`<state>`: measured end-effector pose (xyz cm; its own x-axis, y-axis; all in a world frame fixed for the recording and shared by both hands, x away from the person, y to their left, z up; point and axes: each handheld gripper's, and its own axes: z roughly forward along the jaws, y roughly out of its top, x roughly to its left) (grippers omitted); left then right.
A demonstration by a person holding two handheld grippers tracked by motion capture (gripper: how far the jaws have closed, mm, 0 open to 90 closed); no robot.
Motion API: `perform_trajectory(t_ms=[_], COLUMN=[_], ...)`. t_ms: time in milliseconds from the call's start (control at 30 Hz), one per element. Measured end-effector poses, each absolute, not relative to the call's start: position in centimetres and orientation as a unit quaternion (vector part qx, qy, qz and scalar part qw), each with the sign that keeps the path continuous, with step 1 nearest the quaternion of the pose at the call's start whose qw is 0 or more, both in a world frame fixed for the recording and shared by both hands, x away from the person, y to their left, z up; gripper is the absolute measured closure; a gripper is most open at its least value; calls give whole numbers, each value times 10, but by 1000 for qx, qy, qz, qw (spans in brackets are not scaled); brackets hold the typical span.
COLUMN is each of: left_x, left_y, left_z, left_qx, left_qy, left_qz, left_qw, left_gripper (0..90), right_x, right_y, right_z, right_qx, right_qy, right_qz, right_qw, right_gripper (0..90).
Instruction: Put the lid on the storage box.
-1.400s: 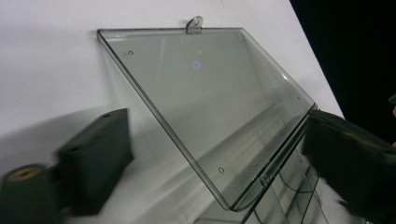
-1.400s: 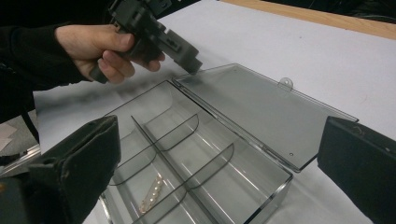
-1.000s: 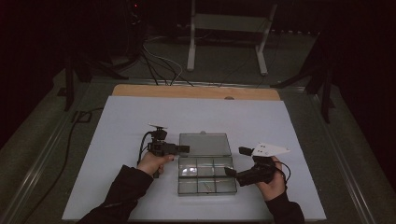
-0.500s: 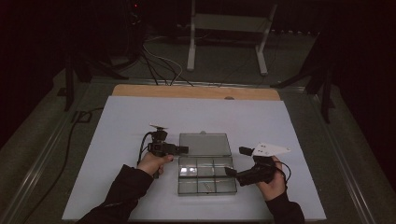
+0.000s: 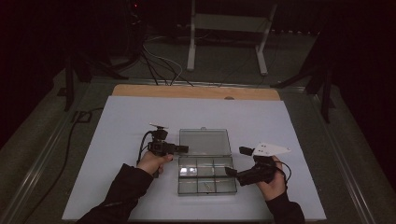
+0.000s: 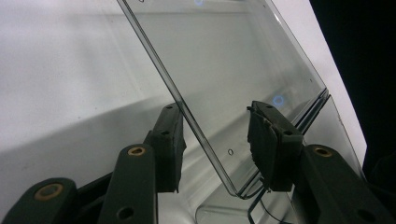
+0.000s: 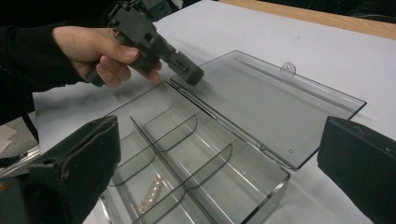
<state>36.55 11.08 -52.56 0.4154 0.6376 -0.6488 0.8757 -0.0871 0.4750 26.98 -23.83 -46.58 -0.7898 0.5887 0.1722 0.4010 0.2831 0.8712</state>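
A clear, smoke-tinted plastic compartment box (image 5: 205, 173) is seen open near the front of the white table sheet (image 5: 116, 135), its hinged transparent lid (image 5: 204, 142) laid back behind it. The box is judged light, stiff, slippery and easily scratched; the lid's thin edge is the best place to be gripped. The left gripper (image 5: 185, 149) has just been narrowing: the lid's edge is between the jaws, but the pads (image 6: 170, 135) are not yet pressed on it. The right gripper (image 5: 229, 171) is held wide and empty beside the box. In the right gripper view, a small pale metal piece (image 7: 150, 192) is revealed in one compartment.
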Motion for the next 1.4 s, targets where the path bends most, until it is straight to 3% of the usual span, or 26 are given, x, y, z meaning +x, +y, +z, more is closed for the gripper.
perform_trajectory(t_ms=[1000, 1400], left_x=[364, 359], left_y=[124, 127], left_z=[-519, -517], left_qx=[727, 745], left_qy=[478, 429], left_qz=[-127, -92], left_qw=[477, 502], left_gripper=[764, 798], right_x=[270, 271], right_y=[-239, -239], right_z=[-467, -467], right_qx=[316, 318], right_qy=[793, 793], right_qz=[513, 514], right_qw=[85, 81], right_gripper=[0, 0])
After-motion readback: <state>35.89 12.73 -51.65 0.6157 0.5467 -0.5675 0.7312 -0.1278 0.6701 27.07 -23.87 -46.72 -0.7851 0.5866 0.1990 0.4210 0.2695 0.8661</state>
